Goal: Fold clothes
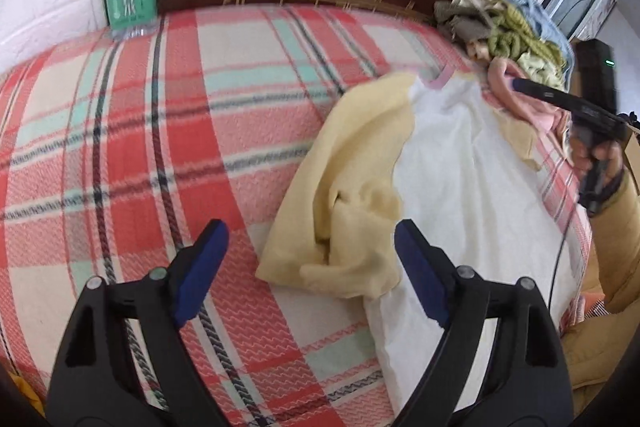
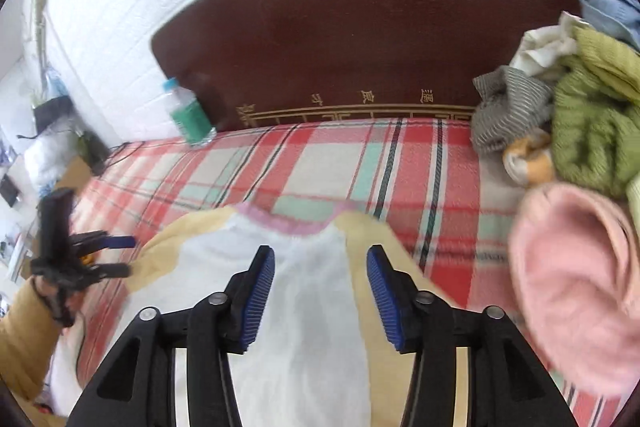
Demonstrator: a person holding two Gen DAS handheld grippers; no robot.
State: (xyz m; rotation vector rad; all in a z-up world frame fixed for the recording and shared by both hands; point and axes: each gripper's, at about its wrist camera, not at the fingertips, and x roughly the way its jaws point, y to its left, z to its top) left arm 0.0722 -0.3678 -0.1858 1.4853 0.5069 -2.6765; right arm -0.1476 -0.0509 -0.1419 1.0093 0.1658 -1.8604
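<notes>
White fleece top with pale yellow sleeves (image 1: 452, 163) flat on red plaid bedspread (image 1: 160, 131), left gripper (image 1: 312, 259) over its folded sleeve, right gripper (image 2: 320, 279) above its chest, both spread apart, empty

A home bedroom: plaid-covered bed (image 2: 320, 163), carved wooden headboard (image 2: 360, 27), heaped clothes (image 2: 580, 99).

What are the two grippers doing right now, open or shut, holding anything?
Left gripper: open, holding nothing, its fingers either side of the yellow sleeve.
Right gripper: open, holding nothing, over the shirt's white body.
</notes>
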